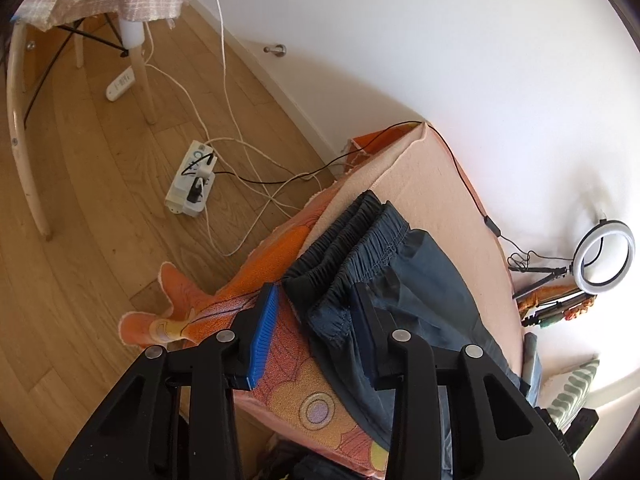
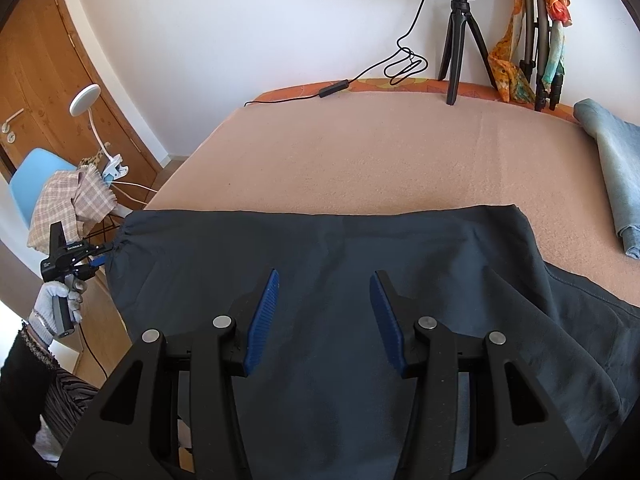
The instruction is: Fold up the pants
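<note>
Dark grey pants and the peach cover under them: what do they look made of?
Dark grey pants: thin woven fabric, matte, probably light cotton or synthetic; it drapes in soft folds, with a gathered elastic waistband. Peach cover: napped fleece or terry, judging by its fuzzy, grainy surface.

- One pair of dark grey elastic-waist pants [image 2: 320, 248]
- One folded light blue cloth [image 2: 612, 168]
- Two black blue-padded grippers [image 1: 316, 316] [image 2: 324, 300]
- One white power strip [image 1: 192, 184]
- One black tripod [image 2: 460, 40]
- One white ring light [image 1: 606, 256]
</note>
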Action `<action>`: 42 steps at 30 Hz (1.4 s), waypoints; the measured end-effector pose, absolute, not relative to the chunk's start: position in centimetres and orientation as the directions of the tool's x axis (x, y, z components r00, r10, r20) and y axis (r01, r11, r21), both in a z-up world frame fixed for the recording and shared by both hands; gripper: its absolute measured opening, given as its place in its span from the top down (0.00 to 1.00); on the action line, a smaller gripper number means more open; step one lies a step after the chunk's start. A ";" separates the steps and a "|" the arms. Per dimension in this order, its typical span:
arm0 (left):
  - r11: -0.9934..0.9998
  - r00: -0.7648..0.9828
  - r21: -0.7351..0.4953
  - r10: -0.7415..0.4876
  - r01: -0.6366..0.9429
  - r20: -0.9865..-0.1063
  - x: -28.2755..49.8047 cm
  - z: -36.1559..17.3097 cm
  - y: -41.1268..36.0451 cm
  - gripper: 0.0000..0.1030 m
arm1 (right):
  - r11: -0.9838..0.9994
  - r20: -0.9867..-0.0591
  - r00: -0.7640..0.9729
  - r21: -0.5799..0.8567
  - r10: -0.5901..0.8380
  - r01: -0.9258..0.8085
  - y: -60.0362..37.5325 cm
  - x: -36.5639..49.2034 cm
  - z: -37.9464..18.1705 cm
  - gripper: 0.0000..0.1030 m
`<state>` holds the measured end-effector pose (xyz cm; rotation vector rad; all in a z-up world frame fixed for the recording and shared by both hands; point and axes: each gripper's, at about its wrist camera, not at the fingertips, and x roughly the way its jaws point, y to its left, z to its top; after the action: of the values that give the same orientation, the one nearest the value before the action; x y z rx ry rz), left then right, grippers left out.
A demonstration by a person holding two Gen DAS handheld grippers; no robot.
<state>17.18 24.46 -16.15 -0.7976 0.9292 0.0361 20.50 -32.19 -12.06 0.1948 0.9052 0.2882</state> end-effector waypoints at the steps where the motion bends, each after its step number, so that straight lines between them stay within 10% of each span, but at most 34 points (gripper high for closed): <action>1: 0.724 0.618 -0.590 -0.291 -0.357 -0.730 17.1 -16.1 24.5 0.62 | 0.942 -0.741 0.583 0.292 0.333 -0.166 -32.2 20.5 -12.0 0.51; 19: 0.733 0.643 -0.606 -0.309 -0.309 -0.701 18.5 -15.7 22.9 0.40 | 0.930 -0.750 0.559 0.346 0.354 -0.123 -32.7 21.0 -12.7 0.51; 32: 0.741 0.657 -0.601 -0.297 -0.299 -0.693 18.4 -15.6 21.9 0.77 | 0.932 -0.754 0.558 0.347 0.346 -0.108 -32.8 21.3 -12.9 0.50; 42: 0.737 0.646 -0.605 -0.309 -0.302 -0.698 18.8 -15.7 21.4 0.71 | 0.933 -0.754 0.561 0.345 0.341 -0.103 -33.0 21.3 -12.8 0.50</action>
<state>18.79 21.38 -15.65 -0.7690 0.8925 -0.0041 21.26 -33.01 -12.79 0.2751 0.9414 0.2656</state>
